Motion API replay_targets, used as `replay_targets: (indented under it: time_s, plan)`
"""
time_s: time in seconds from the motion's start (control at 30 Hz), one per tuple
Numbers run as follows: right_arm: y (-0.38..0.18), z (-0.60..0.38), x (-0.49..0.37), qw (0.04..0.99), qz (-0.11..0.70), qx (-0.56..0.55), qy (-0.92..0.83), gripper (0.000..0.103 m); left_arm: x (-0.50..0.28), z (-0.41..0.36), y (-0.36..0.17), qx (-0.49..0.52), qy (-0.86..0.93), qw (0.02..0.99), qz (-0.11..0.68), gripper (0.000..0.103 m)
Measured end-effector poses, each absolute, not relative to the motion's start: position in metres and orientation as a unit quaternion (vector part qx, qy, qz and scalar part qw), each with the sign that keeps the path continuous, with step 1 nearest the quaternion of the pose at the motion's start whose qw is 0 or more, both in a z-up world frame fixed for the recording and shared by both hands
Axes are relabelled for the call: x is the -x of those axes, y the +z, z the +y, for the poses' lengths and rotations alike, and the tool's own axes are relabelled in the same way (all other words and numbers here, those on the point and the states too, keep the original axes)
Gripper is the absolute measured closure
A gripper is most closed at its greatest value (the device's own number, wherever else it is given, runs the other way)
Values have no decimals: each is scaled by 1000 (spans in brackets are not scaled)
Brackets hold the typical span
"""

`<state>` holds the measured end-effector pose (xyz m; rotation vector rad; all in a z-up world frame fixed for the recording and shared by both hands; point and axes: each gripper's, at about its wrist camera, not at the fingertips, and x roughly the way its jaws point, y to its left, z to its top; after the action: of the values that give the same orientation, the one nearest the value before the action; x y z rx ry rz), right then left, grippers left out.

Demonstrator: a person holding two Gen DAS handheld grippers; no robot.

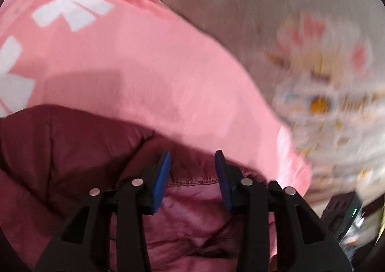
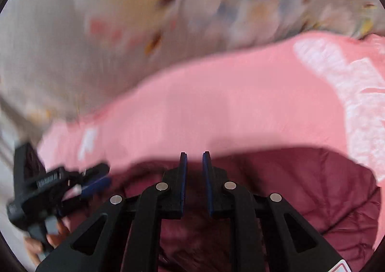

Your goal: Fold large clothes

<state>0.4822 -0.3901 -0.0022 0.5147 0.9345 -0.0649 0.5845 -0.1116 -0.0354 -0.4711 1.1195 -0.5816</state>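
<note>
L wrist: left gripper (image 1: 192,158) jaws apart, nothing clamped, poised over hem of maroon puffer jacket (image 1: 72,146). Jacket lies bunched on pink sheet (image 1: 144,67), no fold visible; judge task early. Sheet edge runs diagonal, patterned bedding (image 1: 324,79) beyond; room fwd.

R wrist: right gripper (image 2: 194,158) jaws narrowly apart, empty, above same jacket (image 2: 300,187). Left gripper (image 2: 96,182) just beside jacket's left edge. Blur heavy; pink sheet (image 2: 216,103) open ahead.
</note>
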Motion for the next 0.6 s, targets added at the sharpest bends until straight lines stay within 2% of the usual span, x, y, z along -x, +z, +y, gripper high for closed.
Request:
replay_targets:
  time_s: [0.13,0.2,0.27,0.4,0.6]
  plan:
    - [-16,-385,-466,863,473,-177,-14,89,-570,-110,-40,132,-259,809,510,72]
    - [-27,-394,-459,854,486,-182,-25,98,-567,-110,-48,103,-248,813,516,79]
    - [-39,-401,-454,850,488,-195,-31,103,-562,-112,-55,74,-240,818,517,85]
    - [-47,-411,-448,849,476,-228,-24,103,-550,-112,-61,52,-235,838,491,86]
    - [-40,-397,-444,873,456,-169,-45,103,-531,-119,-67,15,-221,869,443,86]
